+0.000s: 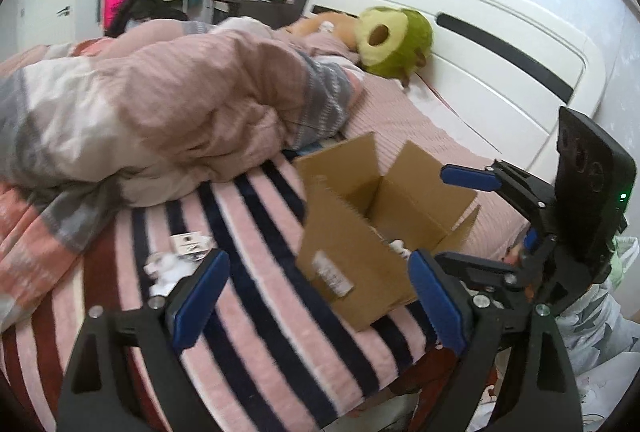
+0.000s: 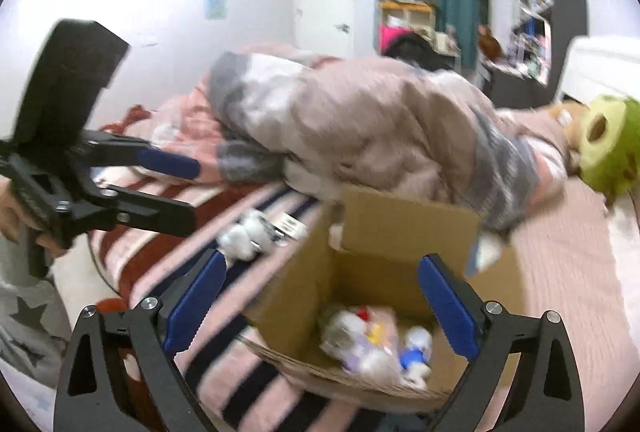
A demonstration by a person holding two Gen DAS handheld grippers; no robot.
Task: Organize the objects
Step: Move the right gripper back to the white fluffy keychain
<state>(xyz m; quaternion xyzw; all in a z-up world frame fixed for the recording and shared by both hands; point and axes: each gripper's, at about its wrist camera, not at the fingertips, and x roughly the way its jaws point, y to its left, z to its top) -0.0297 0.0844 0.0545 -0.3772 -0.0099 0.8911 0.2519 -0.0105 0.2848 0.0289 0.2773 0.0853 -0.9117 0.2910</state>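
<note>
Bedroom, seen from two handheld grippers over a striped blanket (image 1: 256, 272) on a bed. Open cardboard box (image 2: 400, 232) on the blanket, small soft toys (image 2: 376, 344) heaped inside. Right gripper (image 2: 324, 304) above the box, blue pads wide apart, nothing between. Left gripper (image 1: 316, 300) beside the box, jaws likewise spread and empty. More small toys (image 2: 248, 232) loose on the blanket, left of the box. Avocado plush (image 1: 394, 40) near the headboard.
</note>
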